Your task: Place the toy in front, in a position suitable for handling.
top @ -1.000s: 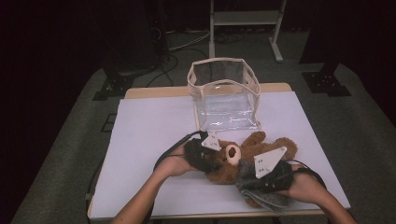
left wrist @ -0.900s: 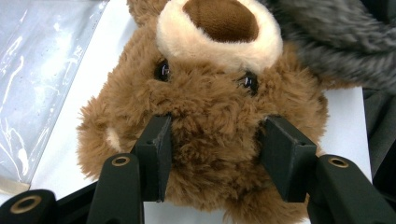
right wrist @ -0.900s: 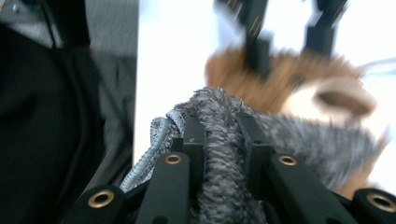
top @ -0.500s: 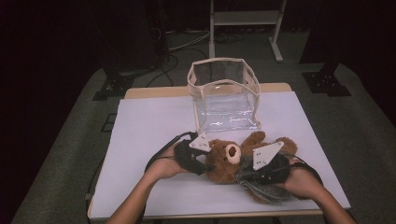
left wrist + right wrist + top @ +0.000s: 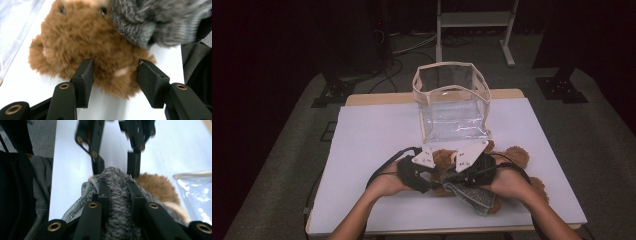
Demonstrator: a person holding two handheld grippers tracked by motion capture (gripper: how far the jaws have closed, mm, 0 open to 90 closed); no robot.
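Near the front edge of the white tabletop (image 5: 377,130) a brown teddy bear (image 5: 443,159) is lying, just in front of a clear plastic bag (image 5: 452,102) that stands open. A grey knitted cloth (image 5: 117,195), maybe a little hat or sweater, is clenched in the right claw (image 5: 119,191) and is being held against the bear's head. The left claw (image 5: 113,75) is set around the bear's furry body, with its jaws partly closed; its pads are touching the fur, but it cannot be told if the bear is truly squeezed.

The bear could be pushed along the smooth tabletop if the cloth is pulled too hard. The cloth could get caught on an ear and bunch up. The soft fur could slip out from the left claw.

No words, brands or labels can be read on anything.
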